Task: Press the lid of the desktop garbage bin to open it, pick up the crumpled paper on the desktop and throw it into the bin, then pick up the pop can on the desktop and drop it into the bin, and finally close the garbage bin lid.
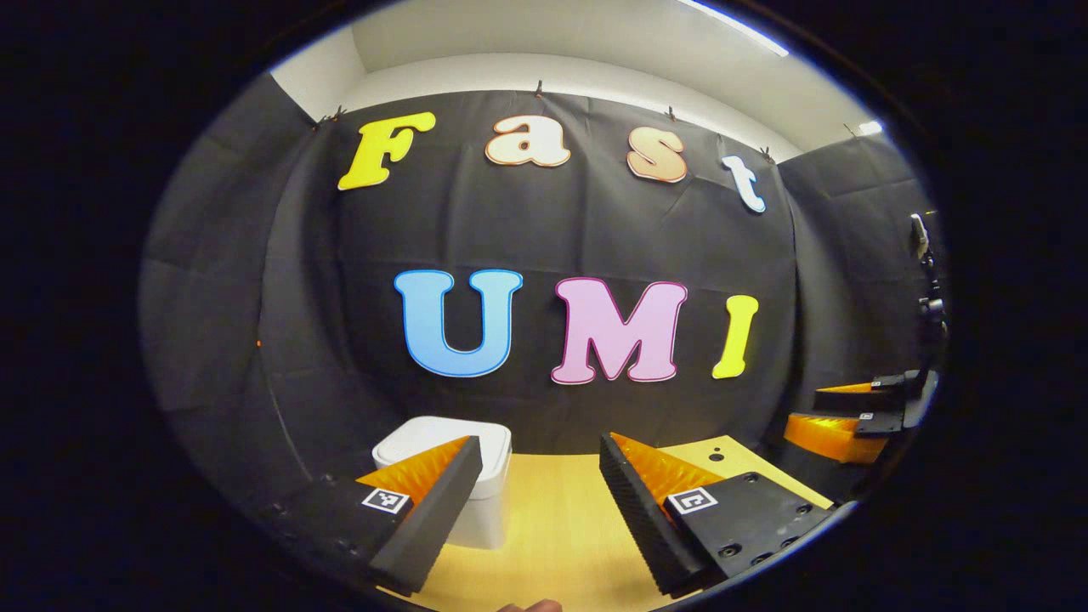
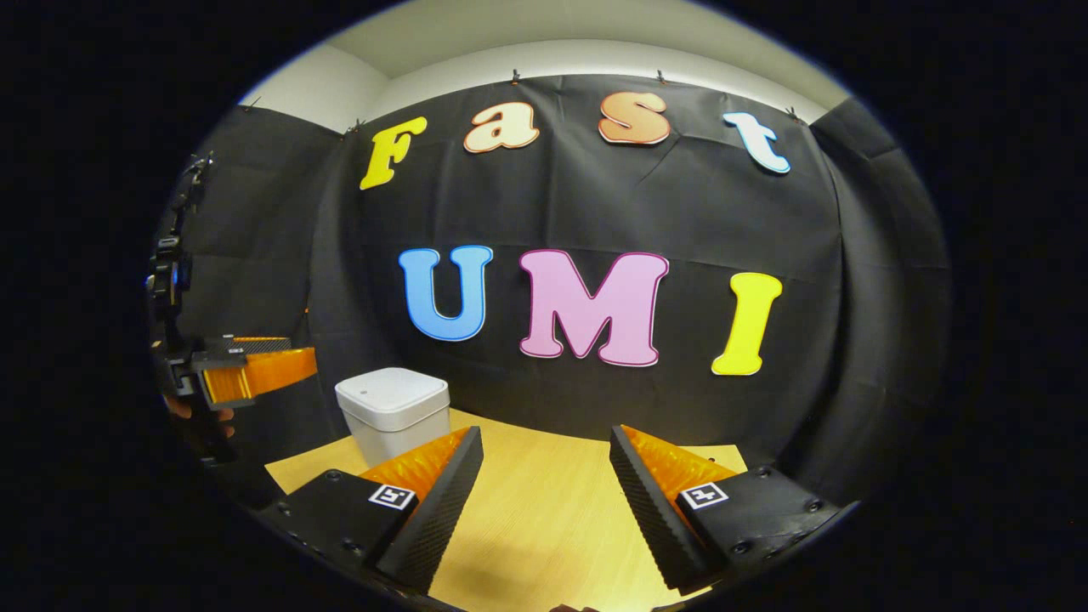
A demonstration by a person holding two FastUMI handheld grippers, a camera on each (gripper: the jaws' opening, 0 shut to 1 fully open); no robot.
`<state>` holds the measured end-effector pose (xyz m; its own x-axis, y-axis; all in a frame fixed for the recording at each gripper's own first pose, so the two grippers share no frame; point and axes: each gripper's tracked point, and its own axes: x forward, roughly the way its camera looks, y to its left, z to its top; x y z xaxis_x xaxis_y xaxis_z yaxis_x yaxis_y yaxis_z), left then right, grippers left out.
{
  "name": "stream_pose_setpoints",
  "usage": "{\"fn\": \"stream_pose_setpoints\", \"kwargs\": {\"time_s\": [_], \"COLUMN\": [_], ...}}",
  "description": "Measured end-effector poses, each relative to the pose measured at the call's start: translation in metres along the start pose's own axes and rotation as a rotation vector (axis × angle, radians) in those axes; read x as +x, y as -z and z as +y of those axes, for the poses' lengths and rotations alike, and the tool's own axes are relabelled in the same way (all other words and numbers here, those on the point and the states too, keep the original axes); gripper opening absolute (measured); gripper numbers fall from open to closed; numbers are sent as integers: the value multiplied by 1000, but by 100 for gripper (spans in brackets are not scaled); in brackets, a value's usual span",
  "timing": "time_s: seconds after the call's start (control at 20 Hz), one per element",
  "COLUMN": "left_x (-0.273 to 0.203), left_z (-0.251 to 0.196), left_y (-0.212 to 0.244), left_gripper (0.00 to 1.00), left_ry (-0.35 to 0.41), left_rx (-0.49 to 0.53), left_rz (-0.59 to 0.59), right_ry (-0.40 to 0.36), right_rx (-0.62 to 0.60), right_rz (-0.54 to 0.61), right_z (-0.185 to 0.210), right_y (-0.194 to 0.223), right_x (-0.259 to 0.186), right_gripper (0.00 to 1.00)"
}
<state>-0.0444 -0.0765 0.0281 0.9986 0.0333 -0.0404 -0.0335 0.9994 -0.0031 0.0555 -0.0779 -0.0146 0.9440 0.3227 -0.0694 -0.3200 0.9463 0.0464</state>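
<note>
A small white garbage bin with its lid down stands at the back left of the wooden desk, close to the black cloth wall. My left gripper is open above the desk, its left finger partly covering the bin. In the right gripper view the same bin sits farther off to the left, lid shut. My right gripper hangs open over the desk with nothing between its fingers. Each view also catches the other gripper at its edge: the right one and the left one.
The desk's back edge meets the black cloth wall. A small dark hole marks the desk near its back right corner. A fingertip peeks in at the bottom of the left gripper view.
</note>
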Motion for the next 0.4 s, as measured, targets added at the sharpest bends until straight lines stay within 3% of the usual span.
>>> {"fn": "stream_pose_setpoints", "kwargs": {"time_s": [0.4], "left_x": [-83], "left_z": [-41], "left_y": [27], "left_gripper": [95], "left_ry": [-159], "left_rx": [-65], "left_rz": [-17], "right_ry": [-171], "right_rx": [-101], "right_rz": [-68], "right_z": [16], "right_y": [2], "right_x": [-25], "right_gripper": [96]}}
